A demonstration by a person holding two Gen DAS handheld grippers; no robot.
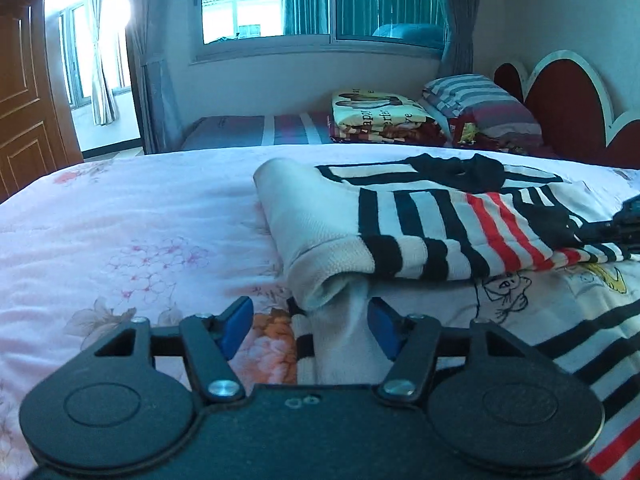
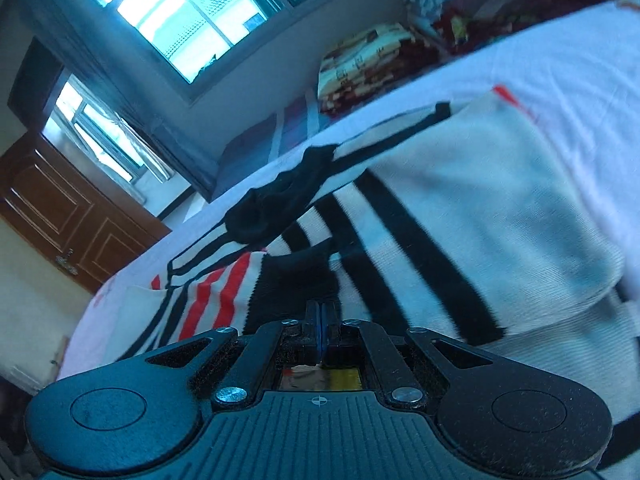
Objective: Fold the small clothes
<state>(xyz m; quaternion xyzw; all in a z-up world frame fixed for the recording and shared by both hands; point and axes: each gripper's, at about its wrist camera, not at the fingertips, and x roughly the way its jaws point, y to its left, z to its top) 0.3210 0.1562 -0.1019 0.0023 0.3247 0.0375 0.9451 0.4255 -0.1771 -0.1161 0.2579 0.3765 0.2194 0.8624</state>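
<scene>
Blue pads line the fingers point(image 1: 239, 322) of the left gripper point(image 1: 310, 326), and they stand apart with a pale fold of the sweater point(image 1: 420, 224) running up between them; neither pad presses on it, so nothing is gripped there. On the other side, the right gripper point(image 2: 321, 320) has its fingers point(image 2: 312, 322) drawn tight together, right at a black patch of the same sweater. Whether a thin edge of cloth is pinched between them I cannot tell, since the view is blurred and the fingertips hide the contact.

That sweater is a small white knit with black and red stripes and a black bow near the neck, lying partly folded on the pink floral bedspread point(image 1: 132, 232). Its left sleeve is doubled back over the body.

I would judge it light, soft and floppy, with no stiffness: it will sag wherever it is not supported, and the folded layers can slide over each other. A hem, cuff or the fold's thick edge looks the surest place to hold, pinching all layers together.

Past the sweater's far side lie a folded blanket point(image 1: 380, 116) and a striped pillow point(image 1: 476, 104). The sweater's lower part runs under the left gripper's body and out of sight, so its full outline is unknown.
</scene>
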